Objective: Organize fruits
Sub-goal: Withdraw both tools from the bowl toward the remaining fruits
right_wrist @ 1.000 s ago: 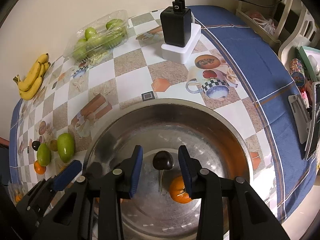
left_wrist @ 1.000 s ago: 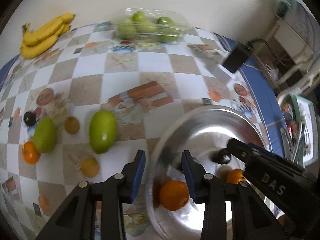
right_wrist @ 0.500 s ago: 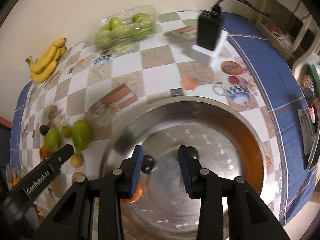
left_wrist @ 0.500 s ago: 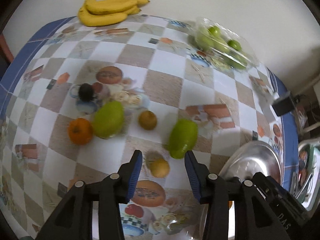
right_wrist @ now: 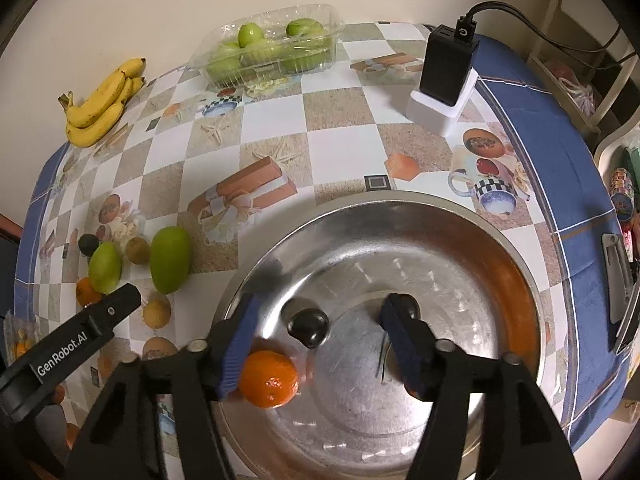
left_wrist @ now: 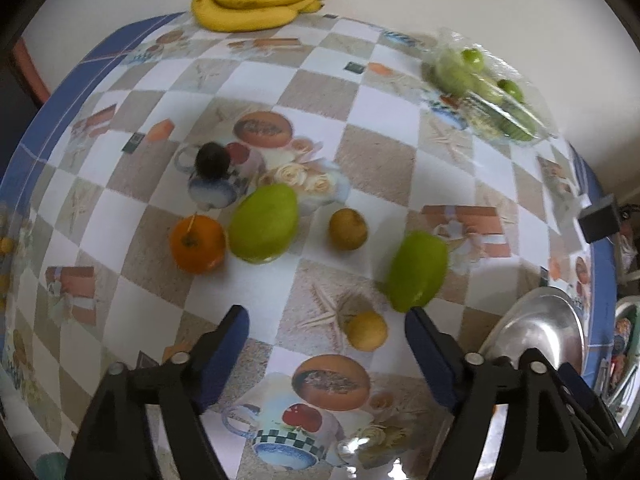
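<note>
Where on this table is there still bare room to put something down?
Bare cloth lies between the bananas, the apple tray and the steel bowl, and between tray and charger. The loose fruit around the mangoes is crowded.

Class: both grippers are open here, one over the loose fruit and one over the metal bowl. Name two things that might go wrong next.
1. The small yellow fruit lies between the left gripper fingers, close to a green mango; closing may nudge the mango, and round fruit can roll.
2. In the bowl, the orange touches the right gripper finger and the dark fruit lies between; they may slide on metal.
</note>
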A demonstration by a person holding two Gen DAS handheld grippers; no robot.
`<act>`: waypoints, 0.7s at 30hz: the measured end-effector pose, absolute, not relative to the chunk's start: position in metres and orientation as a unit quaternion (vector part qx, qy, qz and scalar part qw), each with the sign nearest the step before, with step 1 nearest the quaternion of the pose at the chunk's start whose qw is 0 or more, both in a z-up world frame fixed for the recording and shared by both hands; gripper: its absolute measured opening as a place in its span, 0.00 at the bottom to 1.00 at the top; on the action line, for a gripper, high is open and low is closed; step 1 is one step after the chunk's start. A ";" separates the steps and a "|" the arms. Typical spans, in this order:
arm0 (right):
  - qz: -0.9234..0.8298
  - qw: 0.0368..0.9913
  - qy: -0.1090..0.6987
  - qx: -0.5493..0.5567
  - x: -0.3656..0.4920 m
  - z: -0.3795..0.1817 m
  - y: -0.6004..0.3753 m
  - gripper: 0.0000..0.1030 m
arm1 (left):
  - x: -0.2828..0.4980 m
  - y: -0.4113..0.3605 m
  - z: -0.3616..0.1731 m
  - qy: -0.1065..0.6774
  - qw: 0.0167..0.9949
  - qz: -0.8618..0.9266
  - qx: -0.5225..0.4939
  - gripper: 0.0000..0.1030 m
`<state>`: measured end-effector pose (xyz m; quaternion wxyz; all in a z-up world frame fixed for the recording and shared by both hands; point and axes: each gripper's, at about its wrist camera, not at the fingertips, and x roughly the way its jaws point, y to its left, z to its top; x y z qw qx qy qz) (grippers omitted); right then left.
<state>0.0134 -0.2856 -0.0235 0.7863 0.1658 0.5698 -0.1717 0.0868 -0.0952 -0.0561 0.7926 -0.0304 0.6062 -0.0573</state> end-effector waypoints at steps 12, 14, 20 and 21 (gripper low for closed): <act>-0.167 0.794 0.564 0.153 0.016 -0.028 -0.281 1.00 | 0.090 -0.082 -0.055 0.594 0.804 -0.034 -0.026 1.00; -0.165 0.795 0.564 0.152 0.017 -0.028 -0.280 1.00 | 0.091 -0.080 -0.053 0.592 0.805 -0.033 -0.026 1.00; -0.162 0.797 0.564 0.143 0.018 -0.030 -0.275 1.00 | 0.095 -0.074 -0.048 0.582 0.812 -0.033 -0.023 1.00; -0.161 0.798 0.562 0.143 0.018 -0.030 -0.274 1.00 | 0.095 -0.073 -0.046 0.580 0.813 -0.034 -0.021 1.00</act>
